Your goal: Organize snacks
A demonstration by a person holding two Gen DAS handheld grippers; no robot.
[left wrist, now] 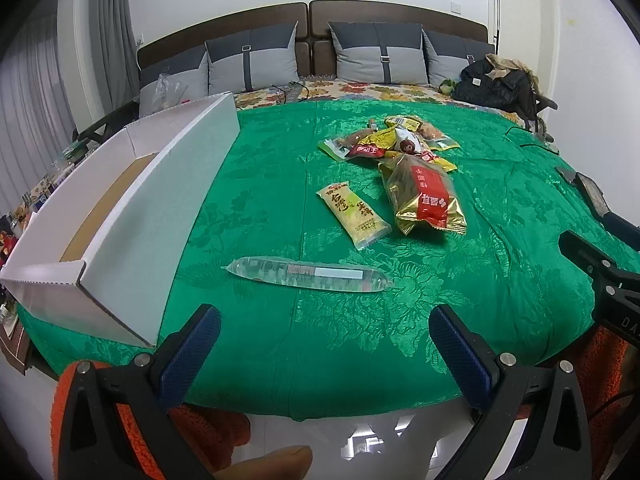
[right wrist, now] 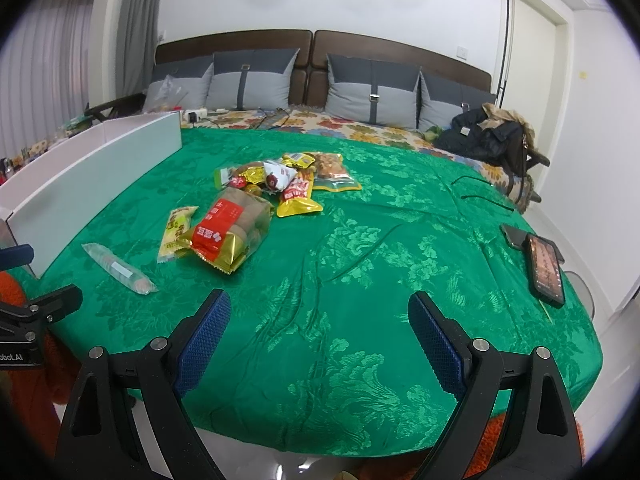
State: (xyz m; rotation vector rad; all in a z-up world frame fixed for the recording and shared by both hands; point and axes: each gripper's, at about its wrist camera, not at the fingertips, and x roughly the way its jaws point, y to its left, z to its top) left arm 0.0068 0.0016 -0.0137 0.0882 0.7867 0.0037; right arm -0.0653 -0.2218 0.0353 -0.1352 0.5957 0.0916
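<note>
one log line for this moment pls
stage: start | left gripper: open, empty | right gripper: open, empty | snack pile: on green bedspread | white box: no snacks visible

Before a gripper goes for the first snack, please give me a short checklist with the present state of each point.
1. Left gripper open, holding nothing: ok.
2. Right gripper open, holding nothing: ok.
3. White box open at the top: ok.
4. Clear tube pack lies alone, nothing on it: ok.
5. Whole box floor free: cannot tell, partly hidden.
6. Phone apart from the snack pile: ok.
</note>
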